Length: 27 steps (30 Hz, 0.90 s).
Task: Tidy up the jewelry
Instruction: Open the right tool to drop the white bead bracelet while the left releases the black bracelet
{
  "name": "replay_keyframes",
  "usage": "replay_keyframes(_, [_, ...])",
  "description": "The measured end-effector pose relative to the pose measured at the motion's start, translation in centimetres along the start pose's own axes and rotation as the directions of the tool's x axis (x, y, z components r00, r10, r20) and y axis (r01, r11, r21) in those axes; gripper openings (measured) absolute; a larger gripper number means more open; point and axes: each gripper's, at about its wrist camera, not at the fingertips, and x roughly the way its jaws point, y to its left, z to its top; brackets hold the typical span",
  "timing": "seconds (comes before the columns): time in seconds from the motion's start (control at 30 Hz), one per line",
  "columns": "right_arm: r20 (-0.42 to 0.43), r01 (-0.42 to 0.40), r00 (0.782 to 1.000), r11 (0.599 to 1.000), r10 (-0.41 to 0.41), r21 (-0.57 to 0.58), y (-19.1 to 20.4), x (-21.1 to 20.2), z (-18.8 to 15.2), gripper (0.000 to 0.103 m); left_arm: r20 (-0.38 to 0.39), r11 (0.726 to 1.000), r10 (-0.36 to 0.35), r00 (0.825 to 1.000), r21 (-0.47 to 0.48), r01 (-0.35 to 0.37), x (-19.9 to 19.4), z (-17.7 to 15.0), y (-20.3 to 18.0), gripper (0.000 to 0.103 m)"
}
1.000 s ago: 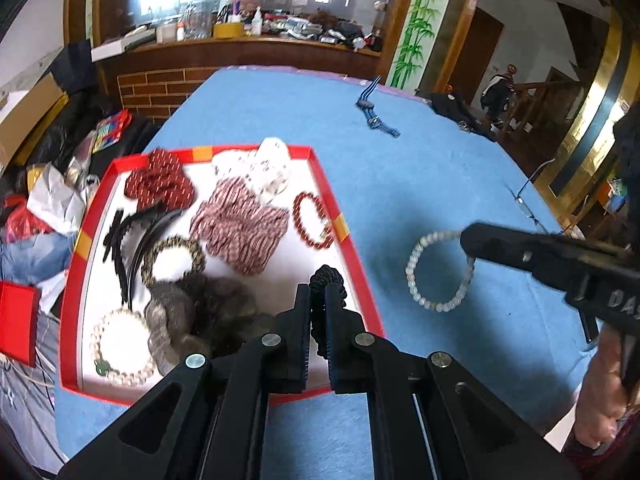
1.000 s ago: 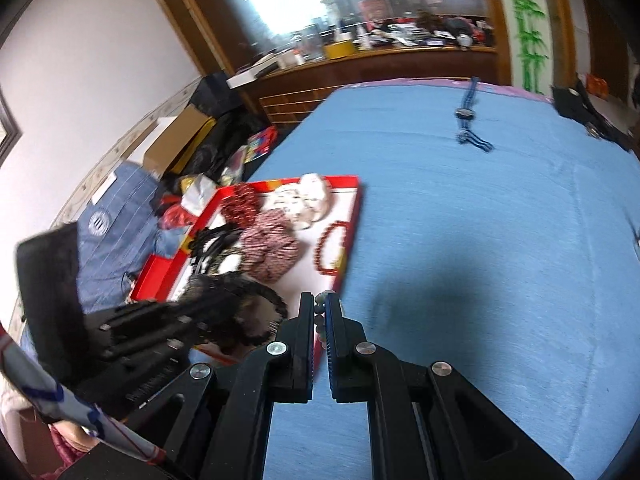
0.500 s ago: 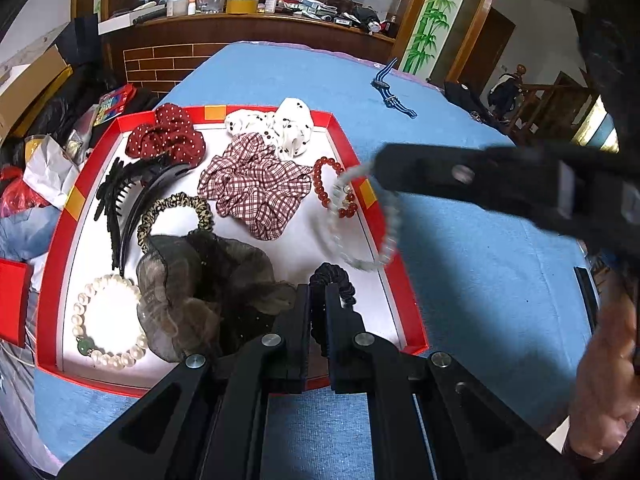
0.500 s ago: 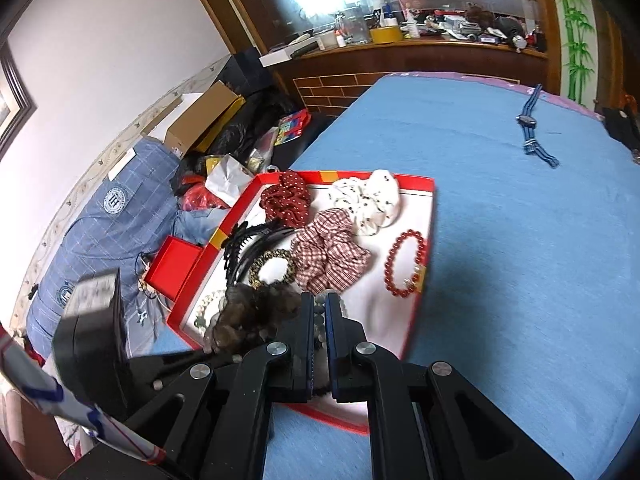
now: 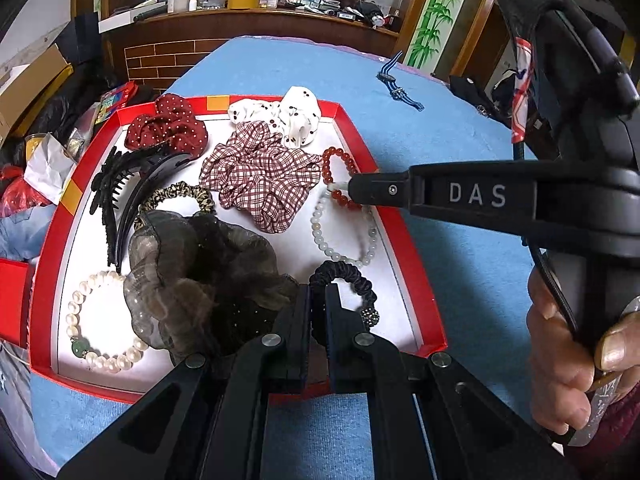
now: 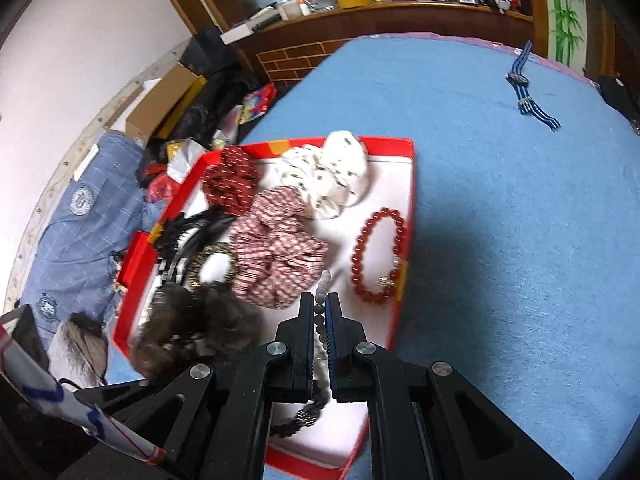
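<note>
Right gripper [image 5: 340, 189] clenching pale bead bracelet [image 5: 344, 236], now lowering it inside red tray [image 5: 400, 236] instead of over blue cloth; release pending. Left gripper [image 5: 318, 300] pinching black scrunchie [image 5: 352, 276] inside tray.

Glossy red beads [image 5: 338, 178], matt blue cloth [image 5: 460, 264]

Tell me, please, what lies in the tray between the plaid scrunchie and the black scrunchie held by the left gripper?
In the left wrist view, the pale bead bracelet, pinched by the right gripper, hangs onto the white floor of the tray there.
</note>
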Motion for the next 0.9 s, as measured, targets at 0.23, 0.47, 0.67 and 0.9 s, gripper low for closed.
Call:
replay_keyframes(0.23, [-0.015,0.032,0.999,0.999,-0.032,0.005,-0.7,0.9,-0.1,0.006,-0.001,1.000,0.024,1.000,0.005,-0.024,0.7,0.0,0.0,0.006])
replay_keyframes(0.47, [-0.028,0.049,0.998,0.999,-0.049,0.002,-0.9,1.6,-0.3,0.006,0.012,0.999,0.049,0.999,0.017,-0.050,0.8,-0.1,-0.2,0.006])
replay_keyframes(0.67, [-0.039,0.062,0.997,0.998,-0.062,-0.001,-1.0,2.1,-0.5,0.006,0.020,0.997,0.067,0.998,0.027,-0.068,0.8,-0.1,-0.3,0.006])
replay_keyframes(0.9, [-0.035,0.062,0.997,0.998,-0.062,-0.005,-0.9,1.9,-0.7,0.006,0.024,0.997,0.073,0.997,0.029,-0.073,0.8,-0.1,-0.3,0.007])
